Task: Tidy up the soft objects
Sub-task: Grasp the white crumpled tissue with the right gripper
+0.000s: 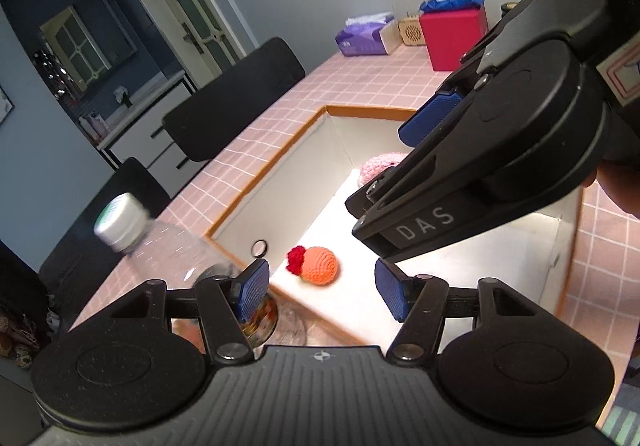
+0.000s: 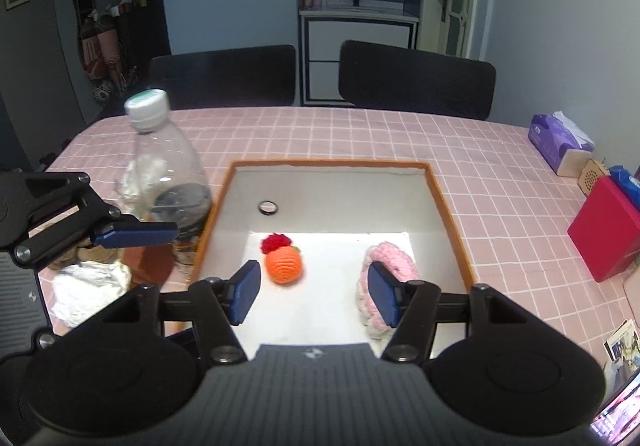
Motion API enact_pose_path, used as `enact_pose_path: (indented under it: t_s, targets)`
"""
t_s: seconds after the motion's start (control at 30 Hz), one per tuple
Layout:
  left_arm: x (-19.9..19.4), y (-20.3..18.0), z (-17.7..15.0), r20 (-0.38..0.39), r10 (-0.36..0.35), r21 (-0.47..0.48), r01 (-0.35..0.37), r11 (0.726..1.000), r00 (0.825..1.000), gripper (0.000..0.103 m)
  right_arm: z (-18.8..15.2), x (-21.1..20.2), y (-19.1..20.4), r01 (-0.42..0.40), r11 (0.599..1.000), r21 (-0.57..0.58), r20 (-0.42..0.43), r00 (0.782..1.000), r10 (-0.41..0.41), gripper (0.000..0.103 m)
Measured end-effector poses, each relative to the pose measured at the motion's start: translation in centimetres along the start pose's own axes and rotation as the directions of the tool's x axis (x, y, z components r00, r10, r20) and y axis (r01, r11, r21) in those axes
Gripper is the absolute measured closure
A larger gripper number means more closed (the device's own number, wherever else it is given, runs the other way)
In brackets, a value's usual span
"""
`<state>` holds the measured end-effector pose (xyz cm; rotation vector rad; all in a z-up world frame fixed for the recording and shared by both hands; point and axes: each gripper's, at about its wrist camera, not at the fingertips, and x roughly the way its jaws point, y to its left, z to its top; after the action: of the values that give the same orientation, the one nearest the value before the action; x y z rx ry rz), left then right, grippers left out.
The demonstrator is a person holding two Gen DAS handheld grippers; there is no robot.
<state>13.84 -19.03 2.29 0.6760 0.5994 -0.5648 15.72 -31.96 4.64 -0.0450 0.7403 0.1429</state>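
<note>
With both soft things lying in the box [image 2: 452, 206], the orange ball [image 2: 285, 266] sat left of centre on its floor, a red tuft [image 2: 274, 242] touching its far side, and the pink ring [image 2: 390, 266] leaned near the right wall. Right gripper [image 2: 314, 292] hung over the box, fingers spread, nothing between them. Left gripper [image 1: 322, 292] hovered at the box's left rim, fingers also spread and empty, just beside a clear bottle [image 2: 168, 182] on the pink desk [image 2: 500, 182]. Judgement: both drops look done; the good move now is to lift clear straight, keep the left fingers off the bottle, then go for whatever is left. A white wad [image 2: 90, 292] lay left of the box.
</note>
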Motion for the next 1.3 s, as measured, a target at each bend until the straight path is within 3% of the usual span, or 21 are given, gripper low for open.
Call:
enact_pose_path:
  t_s: [0.13,0.27,0.37,0.53,0.7,0.73,0.8,0.93,1.07,1.3]
  targets:
    - [-1.9,0.6,-1.4,0.023,0.017,-0.008,-0.017,1.0,1.0,0.031,-0.3,-1.7,2.0,-0.09,0.995,-0.03,0.063,0.994,0.092,0.042]
    - [-3.4,1.8,-3.4,0.026,0.042,-0.028,-0.041,0.999,0.999,0.031,-0.4,-2.6,4.9,-0.091,0.989,-0.112,0.055,0.994,0.098,0.04]
    - [-4.5,3.0,-5.1,0.027,0.057,-0.046,-0.056,0.997,0.998,0.031,-0.5,-2.9,7.0,-0.146,0.979,-0.143,0.049,0.987,0.154,0.04]
    - [-5.4,5.5,-8.0,0.004,0.076,-0.098,-0.076,0.992,0.997,0.031,-0.9,-2.0,11.1,-0.257,0.945,-0.203,-0.014,0.966,0.26,0.04]
    - [-5.5,8.6,-11.4,-0.026,0.121,-0.158,-0.123,0.98,0.992,0.031,-1.9,0.7,15.4,-0.319,0.91,-0.265,-0.081,0.948,0.309,0.039]
    - [-5.4,9.2,-12.1,-0.036,0.121,-0.179,-0.125,0.976,0.992,0.031,-2.1,1.5,16.2,-0.328,0.904,-0.276,-0.095,0.945,0.314,0.037]
    - [-5.5,10.3,-13.6,-0.05,0.111,-0.217,-0.119,0.969,0.993,0.031,-2.7,3.0,17.6,-0.333,0.887,-0.32,-0.115,0.943,0.313,0.024]
    - [-4.6,11.0,-16.6,-0.091,0.091,-0.234,-0.11,0.966,0.992,0.031,-3.7,5.7,20.2,-0.321,0.825,-0.465,-0.155,0.947,0.282,0.02]
    - [-3.4,11.3,-19.2,-0.123,0.04,-0.268,-0.072,0.961,0.992,0.031,-4.1,8.2,21.9,-0.356,0.768,-0.532,-0.204,0.934,0.292,0.014]
    - [-2.2,12.4,-22.5,-0.172,-0.006,-0.299,-0.047,0.953,0.985,0.031,-4.8,12.6,23.5,-0.396,0.759,-0.517,-0.298,0.914,0.274,0.014]
